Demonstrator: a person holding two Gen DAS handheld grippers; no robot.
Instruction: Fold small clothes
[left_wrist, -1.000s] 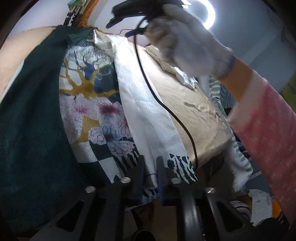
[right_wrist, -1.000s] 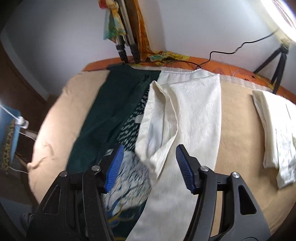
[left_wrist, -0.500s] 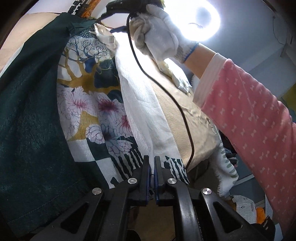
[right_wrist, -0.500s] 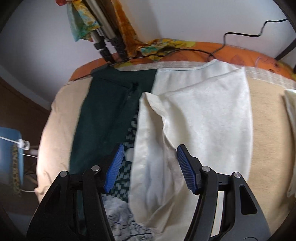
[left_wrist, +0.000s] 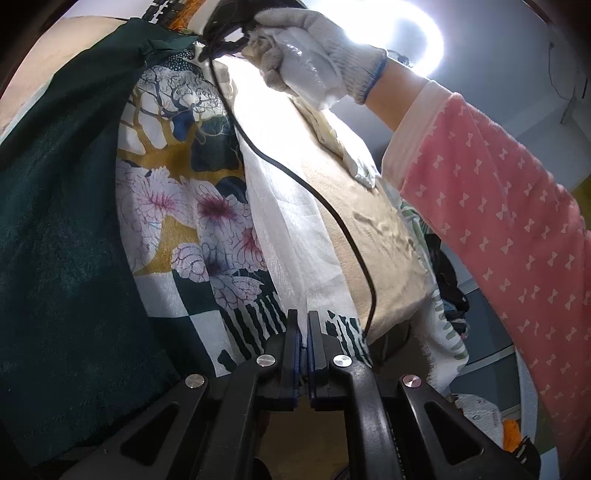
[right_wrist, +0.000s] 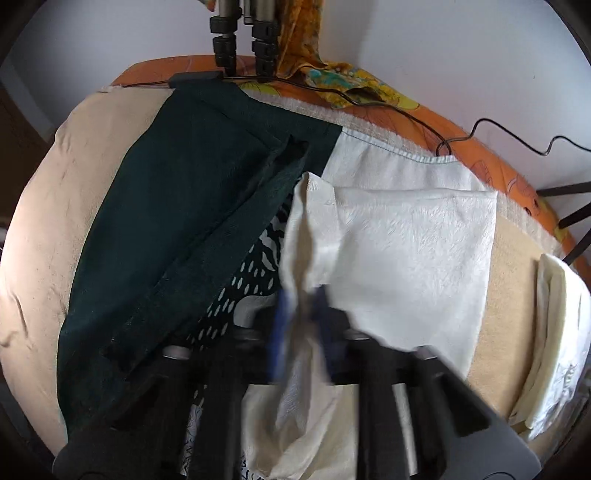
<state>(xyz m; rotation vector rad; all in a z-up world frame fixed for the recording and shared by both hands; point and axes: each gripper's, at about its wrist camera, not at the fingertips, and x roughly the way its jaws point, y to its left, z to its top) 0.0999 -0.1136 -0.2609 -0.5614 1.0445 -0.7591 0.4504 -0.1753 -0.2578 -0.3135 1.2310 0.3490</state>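
Note:
A white textured cloth (right_wrist: 406, 258) lies spread on the beige table (right_wrist: 92, 155), over a flower-patterned cloth (left_wrist: 177, 206) and next to a dark green cloth (right_wrist: 177, 229). My left gripper (left_wrist: 303, 332) is shut on the near hem of the white cloth (left_wrist: 291, 240). My right gripper (right_wrist: 299, 325), blurred by motion, is shut on the white cloth's raised left edge. The right gripper also shows at the top of the left wrist view (left_wrist: 225, 14), held by a gloved hand (left_wrist: 314, 55).
A folded cream cloth (right_wrist: 557, 325) lies at the table's right end. Tripod legs (right_wrist: 240, 37), a yellow patterned rag (right_wrist: 332, 77) and black cables (right_wrist: 424, 122) sit along the far orange edge. A cable (left_wrist: 332, 214) hangs across the left wrist view.
My left gripper closed on the white cloth's near hem. My right gripper moved forward and closed on the cloth's raised left edge.

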